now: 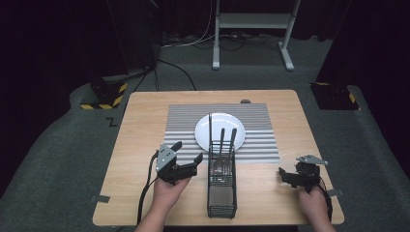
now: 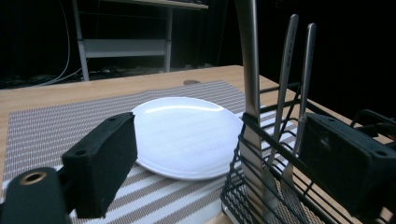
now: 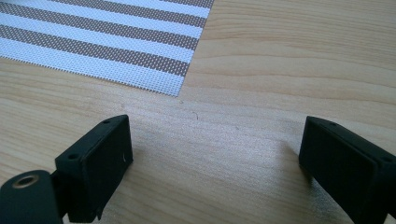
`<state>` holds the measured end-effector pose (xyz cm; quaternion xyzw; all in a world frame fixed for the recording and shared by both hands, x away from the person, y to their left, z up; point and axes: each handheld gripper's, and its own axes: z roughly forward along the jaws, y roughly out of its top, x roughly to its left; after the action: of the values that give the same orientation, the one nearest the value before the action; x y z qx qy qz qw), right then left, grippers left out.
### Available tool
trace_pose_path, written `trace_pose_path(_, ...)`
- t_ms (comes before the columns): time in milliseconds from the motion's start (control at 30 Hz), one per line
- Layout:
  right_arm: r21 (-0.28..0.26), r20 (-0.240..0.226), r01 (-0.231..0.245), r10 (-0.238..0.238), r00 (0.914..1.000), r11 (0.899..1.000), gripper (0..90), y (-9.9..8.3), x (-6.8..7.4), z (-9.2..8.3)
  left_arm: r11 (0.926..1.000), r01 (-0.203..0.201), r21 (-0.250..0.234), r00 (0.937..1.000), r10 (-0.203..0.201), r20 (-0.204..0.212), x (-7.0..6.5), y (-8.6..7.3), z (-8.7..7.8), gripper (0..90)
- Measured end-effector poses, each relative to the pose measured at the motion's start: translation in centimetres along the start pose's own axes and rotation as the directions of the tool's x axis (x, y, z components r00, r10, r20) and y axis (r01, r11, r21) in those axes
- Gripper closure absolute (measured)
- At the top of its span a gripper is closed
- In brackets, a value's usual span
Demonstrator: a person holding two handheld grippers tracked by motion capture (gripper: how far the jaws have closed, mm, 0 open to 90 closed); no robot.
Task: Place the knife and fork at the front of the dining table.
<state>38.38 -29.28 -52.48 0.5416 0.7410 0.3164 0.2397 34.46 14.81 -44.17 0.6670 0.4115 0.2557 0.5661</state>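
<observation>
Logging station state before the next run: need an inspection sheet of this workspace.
Surface: wooden table, striped placemat on it.
Job's things: black wire cutlery caddy holding three upright utensils; white plate behind it, empty.
Clutter: small dark thing at the far edge, unidentifiable.
Grippers: left gripper open beside the caddy, holding nothing; right gripper open over bare wood.
Cables: one trailing from each gripper; more on the floor.
Surroundings: grey carpet, metal frame, hazard-taped bases.

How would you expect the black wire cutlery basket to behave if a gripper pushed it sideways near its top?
The wire basket is narrow and tall, with three long utensils standing at one end, so it would probably tip rather than slide. Its open mesh looks light. On the bare wooden table, a low push likely slides it easily.
</observation>
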Motion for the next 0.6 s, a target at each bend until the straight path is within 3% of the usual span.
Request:
trace_pose_path(200, 0.000, 0.000, 0.001, -0.001, 1.0000, 1.000, 9.4, 0.0, 0.0, 0.0, 0.9979, -0.065, -0.005, 0.9975, 0.065, 0.027, -0.7, 1.6, 1.8, 21.9)
trace_pose_path(400, 0.000, -0.001, 0.001, -0.001, 1.0000, 1.000, 9.3, 0.0, 0.0, 0.0, 0.9977, -0.067, -0.012, 0.9973, 0.067, 0.030, -1.2, 2.3, 3.7, 33.9)
trace_pose_path(467, 0.000, -0.001, 0.000, 0.000, 1.0000, 1.000, 9.3, 0.0, 0.0, 0.0, 0.9992, -0.033, -0.022, 0.9994, 0.034, 0.013, -1.2, 2.3, 4.1, 39.2)
trace_pose_path(500, 0.000, -0.001, 0.001, -0.001, 1.0000, 1.000, 9.3, 0.0, 0.0, 0.0, 0.9995, -0.012, -0.030, 0.9996, 0.013, 0.026, -1.3, 2.3, 4.2, 40.1)
trace_pose_path(600, 0.000, -0.001, 0.002, -0.002, 1.0000, 1.000, 9.3, 0.0, 0.0, 0.0, 0.9980, -0.043, -0.045, 0.9990, 0.044, 0.011, -1.8, 2.2, 4.7, 48.6)
